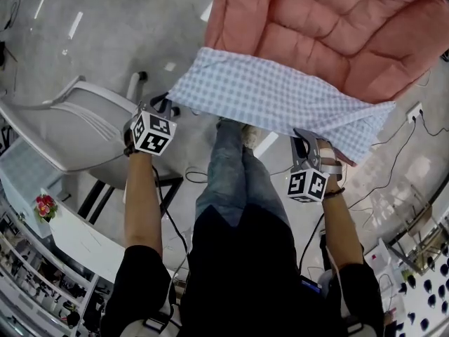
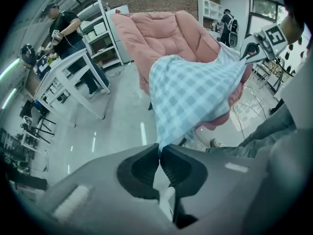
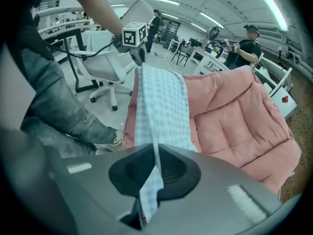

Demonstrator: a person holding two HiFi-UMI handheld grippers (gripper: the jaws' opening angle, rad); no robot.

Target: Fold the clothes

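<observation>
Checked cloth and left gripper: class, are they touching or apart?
Touching. In the left gripper view, the left gripper pinches a corner of the checked cloth.

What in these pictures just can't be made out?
- Checked cloth: head view, its underside faces away, so the garment type is unclear.
- Pink cushion: head view, cut off by the top edge.
- Shelf items: head view, too small and blurred.

Black short-sleeved top point(image 1: 238, 272), faded blue jeans point(image 1: 235, 181), pale shoes point(image 1: 250, 136) and a dark right wristband point(image 1: 337, 192) clothe the person, whose grey left gripper point(image 2: 160, 155) and right gripper point(image 3: 155, 153) each bear a white cube point(image 1: 153, 133) with black square markers.
</observation>
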